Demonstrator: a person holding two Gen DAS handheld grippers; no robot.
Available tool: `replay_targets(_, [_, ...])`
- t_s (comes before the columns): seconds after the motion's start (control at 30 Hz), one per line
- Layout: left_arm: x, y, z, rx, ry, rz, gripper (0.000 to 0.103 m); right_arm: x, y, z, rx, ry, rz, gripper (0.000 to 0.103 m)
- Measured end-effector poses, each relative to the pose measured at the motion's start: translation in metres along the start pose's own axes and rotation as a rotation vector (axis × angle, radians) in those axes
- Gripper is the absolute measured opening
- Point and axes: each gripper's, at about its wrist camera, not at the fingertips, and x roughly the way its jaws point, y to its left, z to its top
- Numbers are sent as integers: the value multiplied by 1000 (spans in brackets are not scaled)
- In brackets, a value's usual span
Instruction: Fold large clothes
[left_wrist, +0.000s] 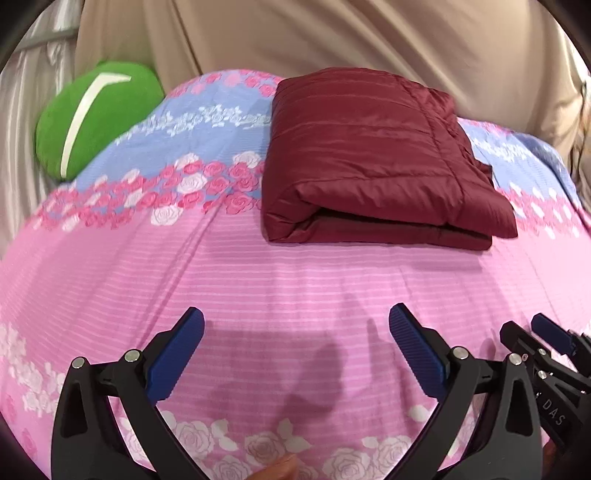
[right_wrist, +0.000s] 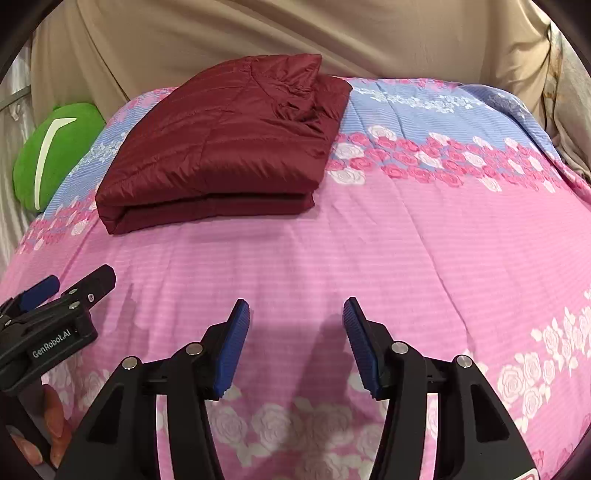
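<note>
Ahead, folded maroon quilted jacket (left_wrist: 373, 162) lies on floral bedspread (left_wrist: 258, 280); left claw (left_wrist: 295, 332) wide, empty; right claw (right_wrist: 295, 325) wide, empty; green cushion (left_wrist: 96, 118) beside bed.

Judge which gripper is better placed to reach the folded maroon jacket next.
Left, marginally. From the left gripper the maroon jacket lies almost straight ahead; from the right gripper it sits off to the left. Both are open and empty over the pink bedspread.

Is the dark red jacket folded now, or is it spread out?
Folded: the dark red jacket lies as a compact rectangle, with stacked layers at its near edge.
</note>
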Motion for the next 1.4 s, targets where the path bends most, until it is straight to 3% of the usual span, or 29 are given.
replay_targets(0.3, [-8,-13,-6,42,-11,50,98,-9,8,-6,-52,-29,-40,60])
replay_targets(0.5, [-9,-11,-9,14,-9,57,98,-9,13,-7,-68,-27,-46,61])
replay_targets(0.9, [-8,-25,-12,87,-9,68,98,-9,19,-9,-71,-34,-44,63])
replay_targets(1.4, [-6,-22,-17,62,31,90,98,-9,25,-10,-68,-33,-48,63])
